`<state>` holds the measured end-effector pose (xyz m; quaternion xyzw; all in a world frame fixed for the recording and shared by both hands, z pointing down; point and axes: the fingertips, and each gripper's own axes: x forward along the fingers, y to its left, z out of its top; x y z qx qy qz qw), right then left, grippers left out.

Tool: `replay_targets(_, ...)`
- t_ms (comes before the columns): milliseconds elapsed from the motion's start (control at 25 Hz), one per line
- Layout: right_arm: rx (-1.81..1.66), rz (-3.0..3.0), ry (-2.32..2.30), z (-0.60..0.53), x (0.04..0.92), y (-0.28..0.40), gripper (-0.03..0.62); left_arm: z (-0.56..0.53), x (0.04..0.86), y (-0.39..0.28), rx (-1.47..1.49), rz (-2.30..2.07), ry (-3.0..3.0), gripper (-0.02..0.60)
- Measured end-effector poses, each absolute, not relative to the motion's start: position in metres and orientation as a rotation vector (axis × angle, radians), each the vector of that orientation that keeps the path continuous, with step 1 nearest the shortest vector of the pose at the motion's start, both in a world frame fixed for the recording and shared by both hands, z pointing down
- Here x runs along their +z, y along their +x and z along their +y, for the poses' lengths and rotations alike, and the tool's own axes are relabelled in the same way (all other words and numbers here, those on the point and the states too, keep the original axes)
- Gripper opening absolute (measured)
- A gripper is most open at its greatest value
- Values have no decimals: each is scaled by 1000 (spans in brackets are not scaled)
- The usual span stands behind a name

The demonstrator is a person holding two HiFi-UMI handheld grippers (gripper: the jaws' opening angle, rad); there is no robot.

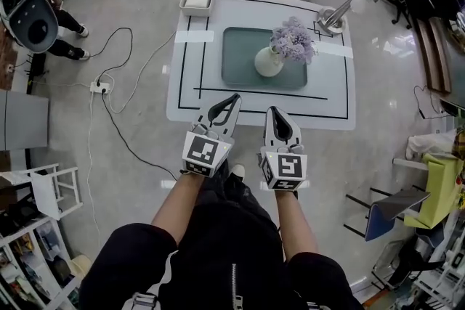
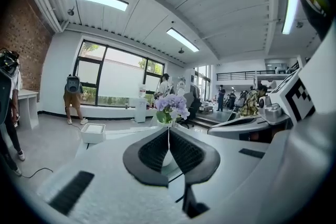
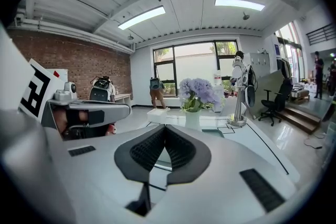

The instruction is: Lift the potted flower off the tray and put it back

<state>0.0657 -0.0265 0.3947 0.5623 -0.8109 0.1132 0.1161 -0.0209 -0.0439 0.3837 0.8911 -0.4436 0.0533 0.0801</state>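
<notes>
Lilac-bloomed potted flower, white round vase

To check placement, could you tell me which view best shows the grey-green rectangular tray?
Head view: the grey-green rectangular tray lies whole from above, under the white vase. The gripper views show at most edge-on slivers.

We reached our left forearm and right forearm forward, side by side. Our left gripper and right gripper pointed ahead, jaws together, nothing between them.
</notes>
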Motion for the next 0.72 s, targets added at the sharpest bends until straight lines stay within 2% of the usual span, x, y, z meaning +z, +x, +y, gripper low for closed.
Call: replay_targets(720,288,-2266,1725,-126,443,88,8,-130,427,-16,173,-1279,2577,12)
